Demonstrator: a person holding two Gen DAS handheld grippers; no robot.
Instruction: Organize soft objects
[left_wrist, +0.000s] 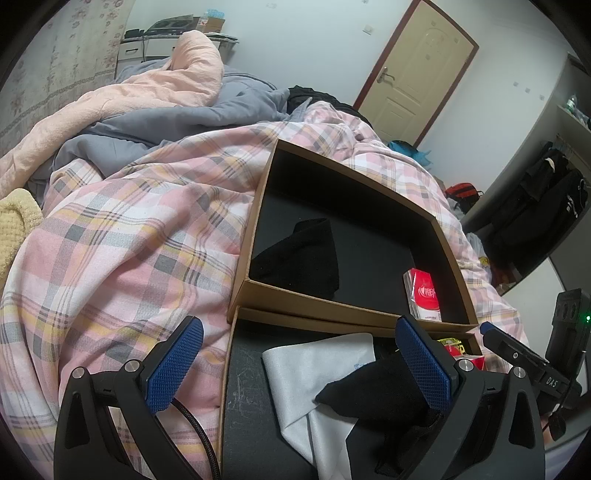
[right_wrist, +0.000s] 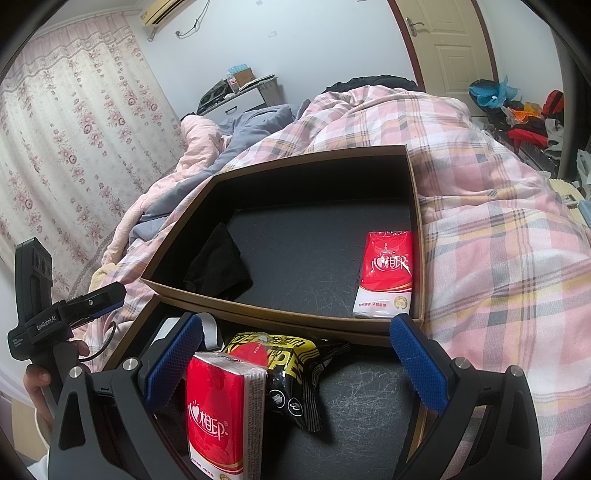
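Two black-lined cardboard boxes sit on a plaid bed. The far box (left_wrist: 373, 173) (right_wrist: 413, 206) holds a black sock (left_wrist: 299, 254) (right_wrist: 218, 264) and a red tissue pack (left_wrist: 423, 293) (right_wrist: 384, 275). The near box (left_wrist: 231, 369) (right_wrist: 351, 338) holds a grey cloth (left_wrist: 306, 384), a second black sock (left_wrist: 380, 391), another red tissue pack (right_wrist: 218, 410) and a black-and-yellow packet (right_wrist: 288, 369). My left gripper (left_wrist: 299, 369) hangs open over the grey cloth, its right finger beside the sock. My right gripper (right_wrist: 295, 369) is open above the red pack and the packet.
A pink plaid duvet (left_wrist: 122, 236) (right_wrist: 498, 229) covers the bed, with grey and peach blankets (left_wrist: 155, 99) bunched behind. A yellow towel (left_wrist: 14, 229) lies at the left edge. A door (left_wrist: 413, 74) and clothes piles (right_wrist: 524, 118) stand beyond the bed.
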